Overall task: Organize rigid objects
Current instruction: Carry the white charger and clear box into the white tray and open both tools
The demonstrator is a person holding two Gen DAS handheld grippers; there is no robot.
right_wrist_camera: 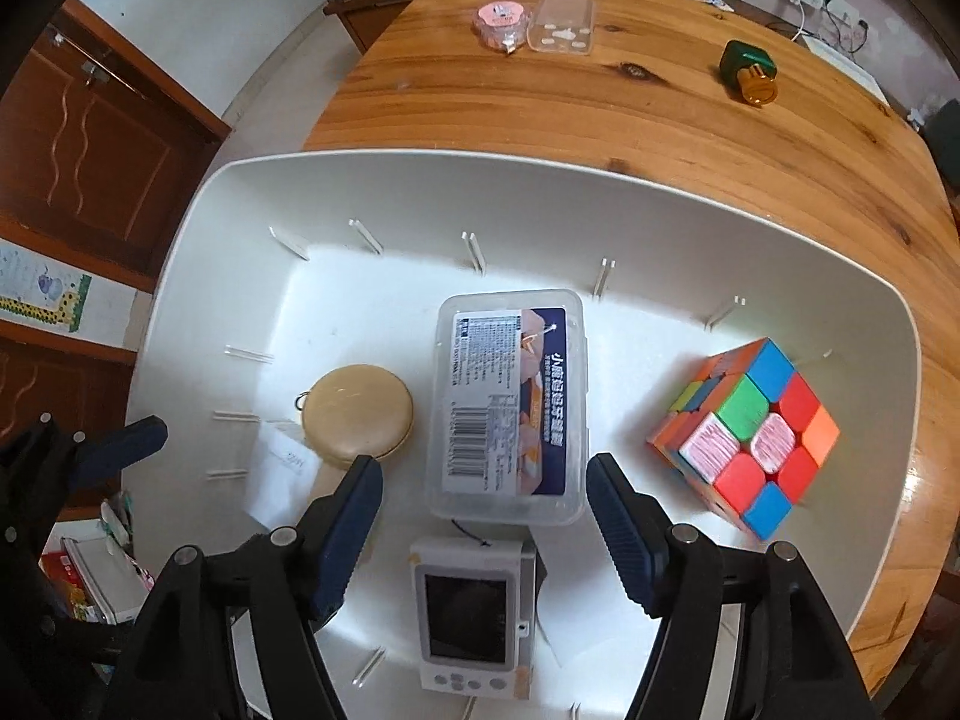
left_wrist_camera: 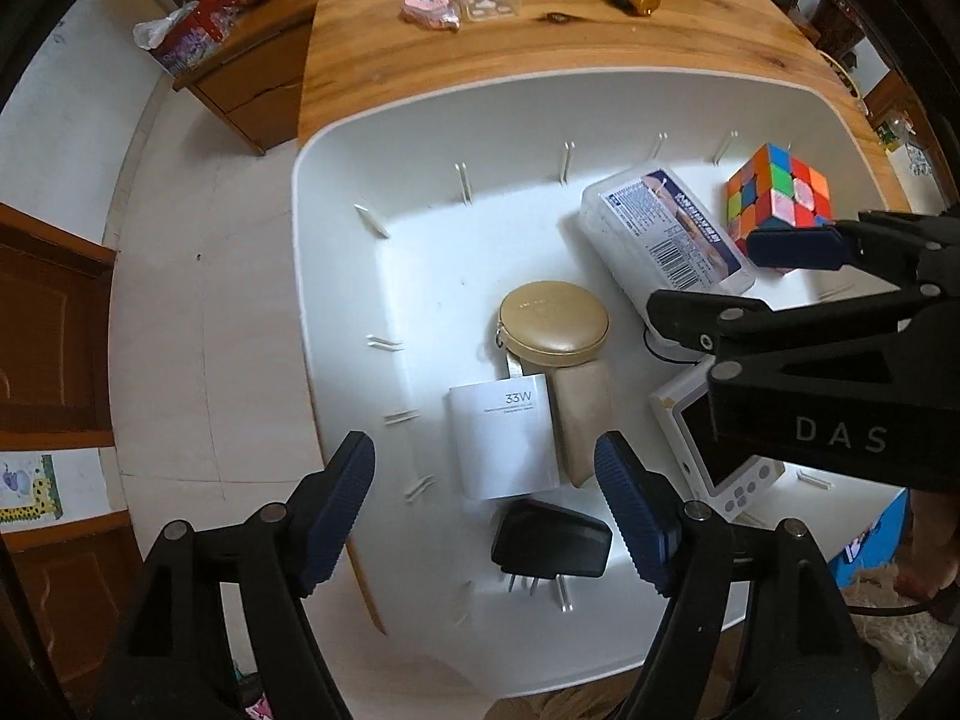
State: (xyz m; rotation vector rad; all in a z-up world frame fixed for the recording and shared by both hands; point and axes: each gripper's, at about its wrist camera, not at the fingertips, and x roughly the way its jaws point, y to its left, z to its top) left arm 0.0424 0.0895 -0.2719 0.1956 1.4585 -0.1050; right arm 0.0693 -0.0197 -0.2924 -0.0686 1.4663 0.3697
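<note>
Both jaws released (nothing gripped); black plug (left_wrist_camera: 549, 546) near bin (left_wrist_camera: 336, 192) rim.

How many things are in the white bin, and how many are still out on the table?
In the bin: 7 (cube, clear box, round case, tan block, white charger, black plug, small screen gadget)
On the table: 3 (pink tape, clear case, green bottle)
Total: 10
</note>
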